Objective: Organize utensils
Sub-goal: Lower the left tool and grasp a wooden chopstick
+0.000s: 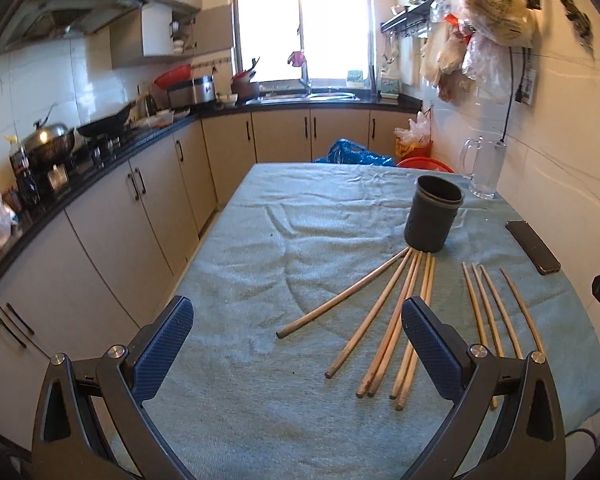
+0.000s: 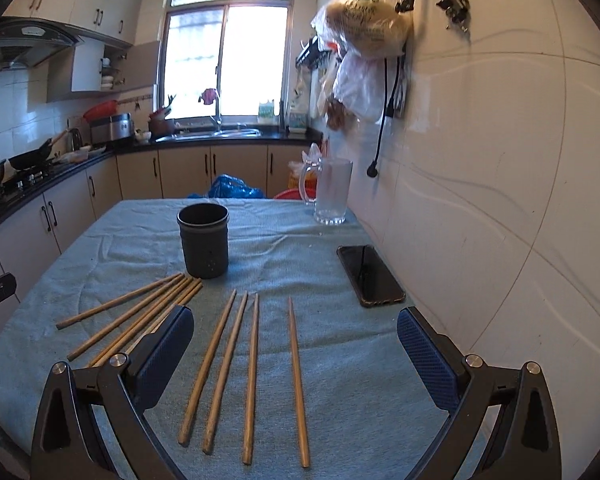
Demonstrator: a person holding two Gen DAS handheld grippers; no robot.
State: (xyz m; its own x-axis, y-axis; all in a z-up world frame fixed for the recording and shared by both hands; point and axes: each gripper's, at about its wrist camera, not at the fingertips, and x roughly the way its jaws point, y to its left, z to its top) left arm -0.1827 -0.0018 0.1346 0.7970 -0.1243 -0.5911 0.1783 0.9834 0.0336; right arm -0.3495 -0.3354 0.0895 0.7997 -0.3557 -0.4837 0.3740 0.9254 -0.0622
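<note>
Chopsticks (image 2: pixel 236 364), plain pale wood, lie loose on the blue-green cloth (image 2: pixel 340 360) in two fans before the dark upright cup (image 2: pixel 204 240); my left gripper (image 1: pixel 298 344) and right gripper (image 2: pixel 294 352) both hang wide apart, holding nothing (pads clear of the cloth); each near finger hides some stick ends; a phone (image 2: pixel 370 276) lies near the wall.

Tan wooden chopsticks (image 2: pixel 252 376) and a dark grey cup (image 2: pixel 204 240) sit on a pale teal cloth (image 2: pixel 356 380).
</note>
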